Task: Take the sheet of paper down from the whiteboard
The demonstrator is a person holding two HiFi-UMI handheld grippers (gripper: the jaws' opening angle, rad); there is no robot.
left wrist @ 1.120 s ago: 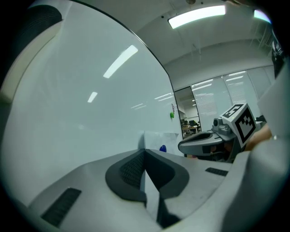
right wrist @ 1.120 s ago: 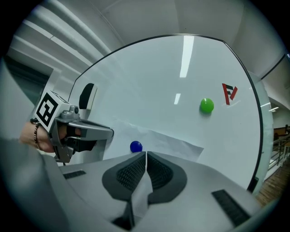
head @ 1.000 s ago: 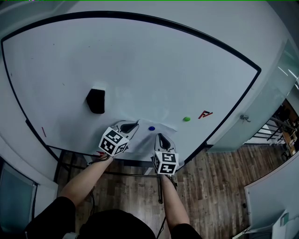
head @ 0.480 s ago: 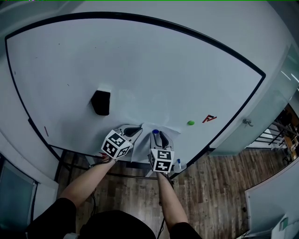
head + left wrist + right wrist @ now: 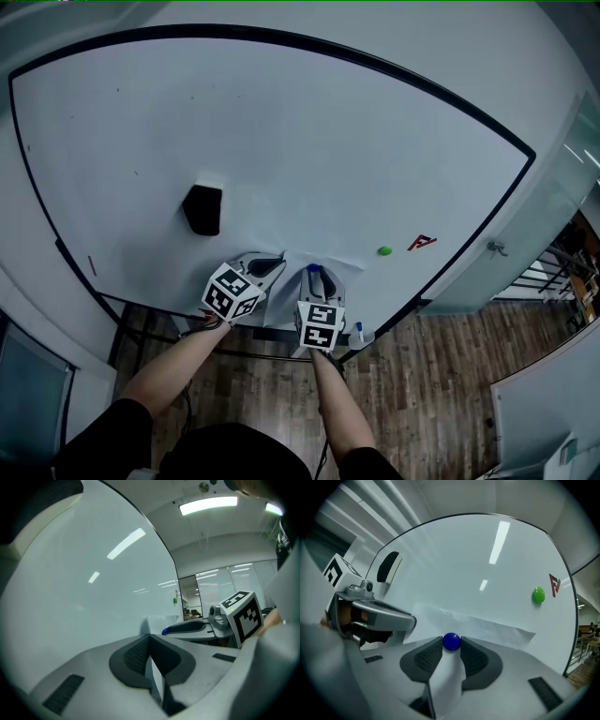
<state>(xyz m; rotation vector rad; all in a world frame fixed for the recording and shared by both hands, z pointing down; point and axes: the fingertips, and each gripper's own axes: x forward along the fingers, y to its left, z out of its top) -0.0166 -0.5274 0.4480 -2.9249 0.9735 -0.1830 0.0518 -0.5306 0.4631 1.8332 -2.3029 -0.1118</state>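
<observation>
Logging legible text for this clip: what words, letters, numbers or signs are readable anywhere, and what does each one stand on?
"A": a red letter shape on the whiteboard, just right of the green magnet; it is small, but its strokes look like an A.
Marker cubes: black-and-white square patterns only, no readable characters.
Short red mark near the whiteboard's left edge: too small to read.
Nothing else is legible.

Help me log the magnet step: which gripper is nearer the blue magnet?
Right. The right gripper has the blue magnet between its closing jaws; the left gripper clamps the sheet of paper, off to the magnet's left.
</observation>
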